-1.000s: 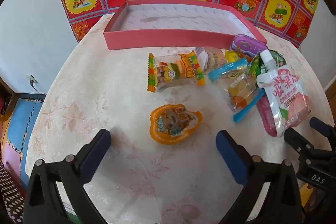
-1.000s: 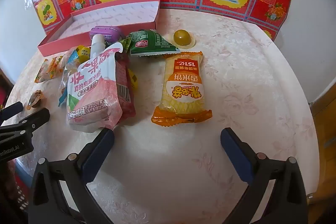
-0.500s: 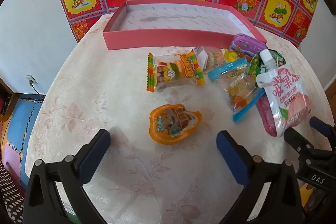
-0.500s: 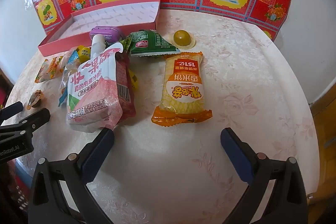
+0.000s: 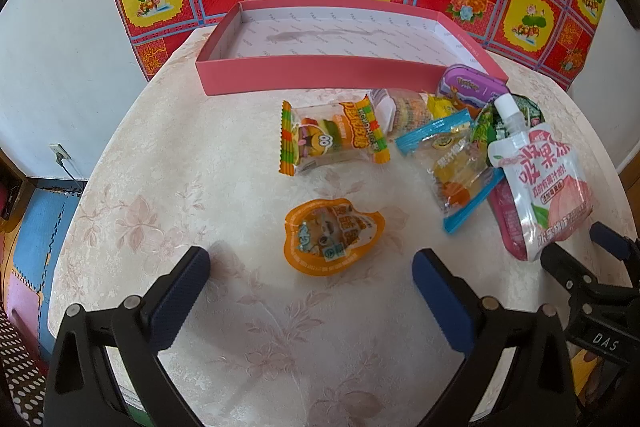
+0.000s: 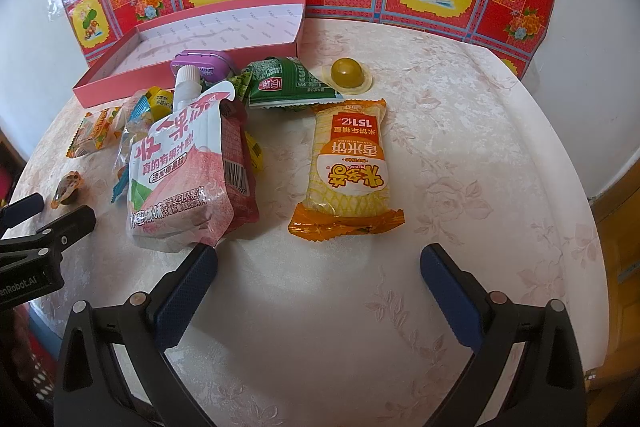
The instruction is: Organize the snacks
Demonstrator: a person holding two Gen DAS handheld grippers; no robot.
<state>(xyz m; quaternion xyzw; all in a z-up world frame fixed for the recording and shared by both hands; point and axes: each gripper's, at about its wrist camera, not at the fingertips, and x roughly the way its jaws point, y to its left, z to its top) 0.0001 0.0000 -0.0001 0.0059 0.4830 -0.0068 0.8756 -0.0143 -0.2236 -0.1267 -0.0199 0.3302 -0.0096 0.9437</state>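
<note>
At table's back, pink box point(image 5: 320, 73), seemingly bare inside, snacks point(image 5: 440, 147) outside.

Bare cream floral desk point(image 5: 168, 211) lies open on the near left around the lone orange jelly cup point(image 5: 334, 237). Far right, overlapping snack packets point(image 5: 452, 163) crowd the shallow pink cardboard tray point(image 5: 320, 75), blocking its right end.

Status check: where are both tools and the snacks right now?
Left tool open, empty, over orange jelly cup. Right tool open, empty, short of rice cracker pack. Pink box holds no snacks; path clear.
</note>
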